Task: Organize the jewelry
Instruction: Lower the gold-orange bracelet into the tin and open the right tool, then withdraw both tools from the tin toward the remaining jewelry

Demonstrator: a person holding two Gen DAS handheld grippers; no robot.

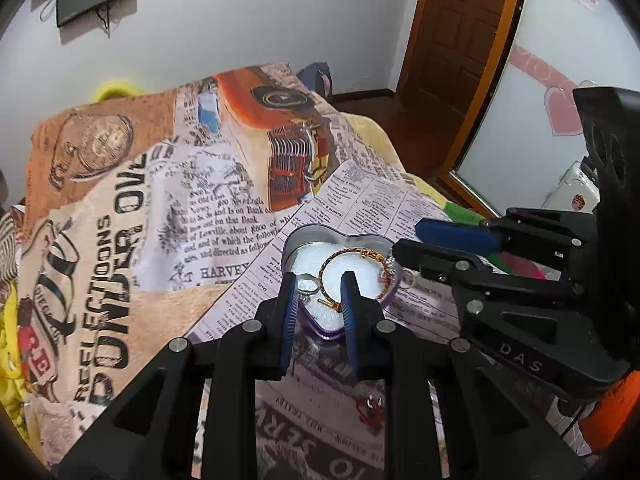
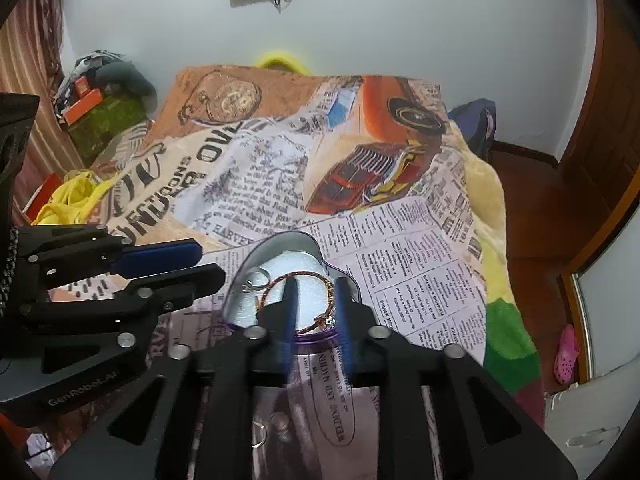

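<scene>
A heart-shaped purple tin with a white pad inside lies on the printed blanket. In it lie a gold and red bangle and a silver ring. My left gripper is open and empty, its fingers over the tin's near side. My right gripper is open, its fingers either side of the bangle's near part without gripping it. In the left wrist view it reaches in from the right over the tin's rim. A small red jewel lies on the blanket below the left gripper.
The blanket covers a bed. A ring lies on the blanket under the right gripper. A wooden door and a mirror stand at the right. Boxes and clutter lie at the bed's far left.
</scene>
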